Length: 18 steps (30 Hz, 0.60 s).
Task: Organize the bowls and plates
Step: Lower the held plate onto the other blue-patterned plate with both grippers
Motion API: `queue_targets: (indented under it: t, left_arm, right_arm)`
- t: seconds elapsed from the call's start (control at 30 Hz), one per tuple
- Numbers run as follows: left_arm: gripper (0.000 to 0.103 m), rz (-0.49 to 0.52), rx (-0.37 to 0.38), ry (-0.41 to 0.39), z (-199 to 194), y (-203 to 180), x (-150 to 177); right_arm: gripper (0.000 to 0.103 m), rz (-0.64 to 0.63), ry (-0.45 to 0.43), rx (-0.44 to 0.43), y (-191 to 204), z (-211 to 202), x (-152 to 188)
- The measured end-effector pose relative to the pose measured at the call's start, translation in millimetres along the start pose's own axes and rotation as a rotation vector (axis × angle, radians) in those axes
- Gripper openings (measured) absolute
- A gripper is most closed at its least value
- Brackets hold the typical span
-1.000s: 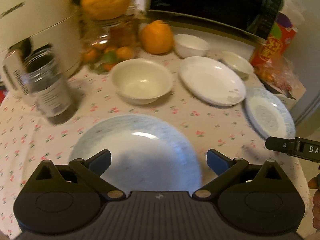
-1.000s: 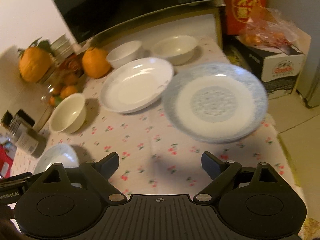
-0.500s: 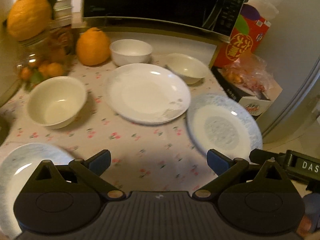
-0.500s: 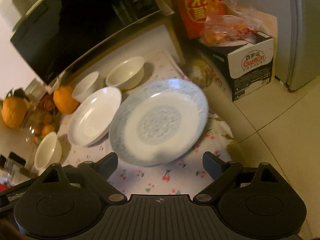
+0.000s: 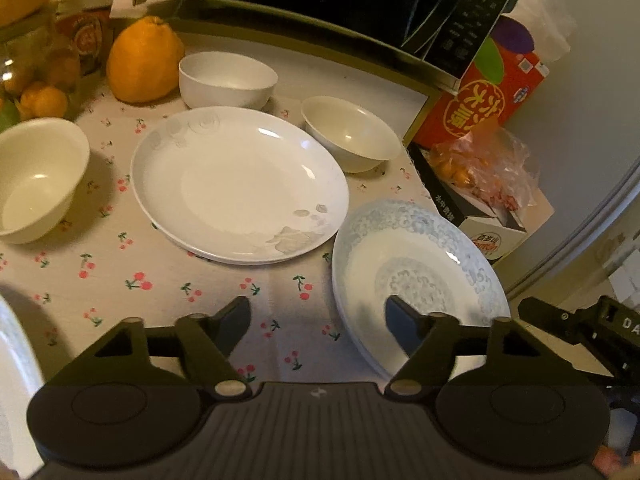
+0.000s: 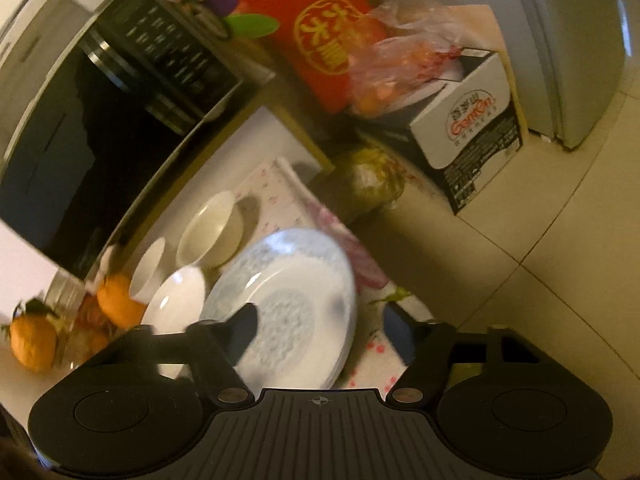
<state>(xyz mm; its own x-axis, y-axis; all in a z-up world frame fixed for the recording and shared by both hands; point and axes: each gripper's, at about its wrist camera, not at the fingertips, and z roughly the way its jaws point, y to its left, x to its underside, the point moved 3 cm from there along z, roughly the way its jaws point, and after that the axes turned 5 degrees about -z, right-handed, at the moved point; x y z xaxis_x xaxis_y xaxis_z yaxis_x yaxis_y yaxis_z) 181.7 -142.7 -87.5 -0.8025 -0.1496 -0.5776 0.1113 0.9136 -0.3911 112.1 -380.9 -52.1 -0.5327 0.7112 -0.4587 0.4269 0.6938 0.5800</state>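
A blue-patterned plate (image 5: 416, 276) lies at the right edge of the cherry-print table (image 5: 168, 280); it also shows in the right wrist view (image 6: 288, 304). A large white plate (image 5: 240, 184) sits mid-table. Three white bowls stand around it: left (image 5: 36, 176), back (image 5: 228, 80), right (image 5: 352, 136). Another plate's rim (image 5: 16, 368) shows at far left. My left gripper (image 5: 318, 320) is open, its right finger over the blue plate's near edge. My right gripper (image 6: 320, 332) is open, tilted, straddling the blue plate's right rim; its body shows in the left wrist view (image 5: 580, 328).
A black microwave (image 5: 320, 0) stands at the back. Oranges (image 5: 142, 66) and jars sit at the back left. A red box (image 5: 480, 108), a bag of fruit (image 5: 480, 168) and a carton (image 5: 496, 232) stand right of the table, beside a fridge (image 6: 560, 40).
My left gripper swung right, from the left blue plate to the right blue plate. My right gripper rolled and closed in on that plate's rim. Both jaws narrowed somewhat.
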Motion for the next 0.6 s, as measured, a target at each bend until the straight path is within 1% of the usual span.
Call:
queue_targets:
  t: [0.03, 0.07, 0.13, 0.17, 0.27, 0.33, 0.43, 0.53, 0.6]
  left_arm:
    - [0.059, -0.004, 0.001, 0.002, 2, 0, 0]
    - [0.057, -0.007, 0.003, 0.004, 4, 0, -1]
    - [0.048, -0.01, 0.012, 0.005, 7, -1, -2]
    - [0.046, -0.01, 0.016, 0.005, 8, -1, -3]
    - [0.039, -0.005, 0.028, 0.009, 14, -3, -4]
    - [0.032, -0.002, 0.031, 0.013, 17, -3, -4]
    - [0.024, -0.005, 0.037, 0.024, 24, -2, -4]
    - [0.019, -0.003, 0.043, 0.027, 29, -1, -4]
    - [0.018, 0.007, 0.048, 0.024, 31, -2, -4]
  right_arm:
    - [0.053, 0.018, 0.004, 0.003, -4, 3, -1]
    - [0.047, 0.03, 0.009, 0.007, -6, 6, -1]
    - [0.039, 0.054, 0.021, 0.015, -10, 11, -1]
    - [0.034, 0.065, 0.025, 0.017, -12, 14, -1]
    - [0.025, 0.097, 0.029, 0.007, -14, 21, -1]
    - [0.026, 0.109, 0.026, 0.003, -13, 24, -1]
    - [0.025, 0.098, 0.021, 0.026, -9, 31, -1]
    - [0.023, 0.093, 0.025, 0.044, -7, 38, 1]
    - [0.022, 0.082, 0.027, 0.057, -6, 42, 2]
